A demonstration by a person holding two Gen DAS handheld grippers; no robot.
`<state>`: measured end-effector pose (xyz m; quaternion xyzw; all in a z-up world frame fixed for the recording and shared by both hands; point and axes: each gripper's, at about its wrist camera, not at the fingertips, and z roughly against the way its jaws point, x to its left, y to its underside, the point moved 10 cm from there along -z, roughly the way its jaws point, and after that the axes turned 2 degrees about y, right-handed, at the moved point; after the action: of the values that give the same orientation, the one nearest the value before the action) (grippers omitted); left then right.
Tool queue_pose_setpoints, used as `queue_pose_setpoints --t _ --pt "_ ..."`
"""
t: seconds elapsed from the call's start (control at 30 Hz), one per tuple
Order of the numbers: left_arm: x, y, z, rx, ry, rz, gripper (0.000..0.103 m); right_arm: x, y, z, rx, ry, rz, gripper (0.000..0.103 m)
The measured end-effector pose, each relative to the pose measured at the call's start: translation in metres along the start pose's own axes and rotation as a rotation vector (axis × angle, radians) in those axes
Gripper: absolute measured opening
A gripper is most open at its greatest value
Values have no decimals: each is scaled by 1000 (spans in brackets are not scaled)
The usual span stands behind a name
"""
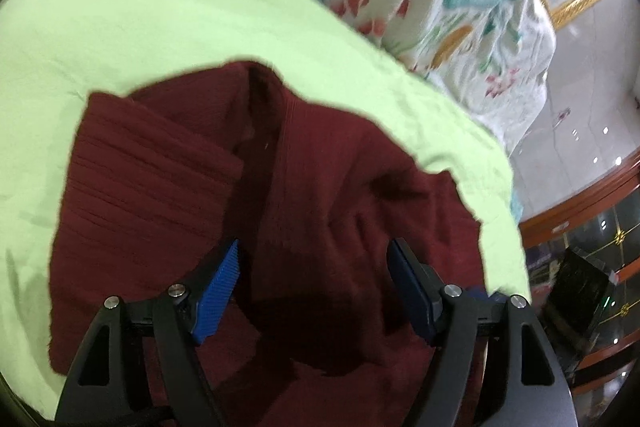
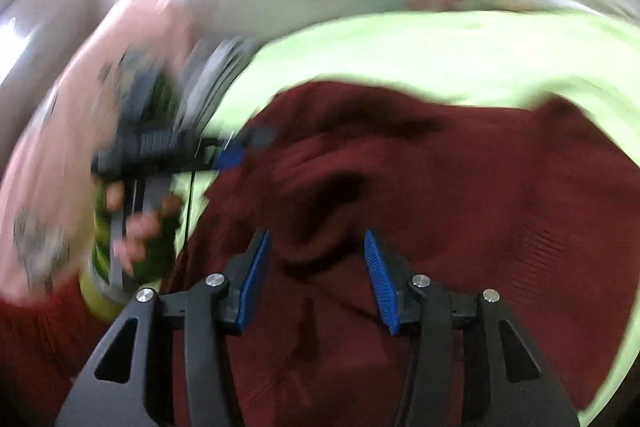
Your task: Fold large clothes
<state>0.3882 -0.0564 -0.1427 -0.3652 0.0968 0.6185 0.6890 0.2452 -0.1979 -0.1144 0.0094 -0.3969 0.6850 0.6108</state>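
Maroon knitwear, a big ribbed sweater [image 1: 304, 187], lies bunched on the pale green sheet [image 1: 160, 39] right under both of my tongs, and I judge I am between grasps in the middle of the fold, not at its end: the cloth is already doubled over itself in places but still lumpy and uneven. My left tongs [image 1: 314, 287] hang over the sweater with the blue pads spread wide, nothing between them but air, the knit lying below and ahead of the tips, a folded ribbed panel off to their left side and the neckline fold straight ahead. My right tongs [image 2: 316, 279] are spread too, less widely, with a dark crease of the sweater showing below the gap; the pads do not press on it. That view is smeared, so fine detail is lost, but I can make out the other tool and the gloved hand [image 2: 140, 235] holding it off to the left of my right tips, over the sweater's edge. Beyond the sheet ahead lies a flowered quilt [image 1: 460, 7]. Next, I reckon, each pair must drop onto an edge or corner, take one clean layer and not the whole bundle, then carry it across together so the fold lands flat.
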Motion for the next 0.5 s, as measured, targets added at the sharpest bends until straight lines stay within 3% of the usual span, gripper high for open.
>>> queue_pose_setpoints --t 0.1,0.13,0.17,0.3,0.37,0.4,0.43,0.5 --pt "1 8 -14 39 -9 -21 57 -57 -6 20 -61 118 -198 49" --pt "-3 11 -15 48 6 -35 45 -73 -8 20 -62 131 -263 49" --pt "-4 14 -15 56 21 -45 34 -83 -9 20 -60 134 -299 49" --pt "-14 21 -15 65 54 -72 19 -88 -14 -2 -37 99 -377 49" --pt "-18 23 -12 69 82 -72 11 -79 -13 -26 29 119 -370 37" --pt "-24 23 -8 63 113 -77 11 -74 -13 -33 48 118 -357 14" --pt "-31 21 -3 50 140 -89 10 -72 -16 -39 60 119 -344 4" --pt "-50 15 20 -7 219 -128 10 -66 -36 -27 -24 62 -331 4"
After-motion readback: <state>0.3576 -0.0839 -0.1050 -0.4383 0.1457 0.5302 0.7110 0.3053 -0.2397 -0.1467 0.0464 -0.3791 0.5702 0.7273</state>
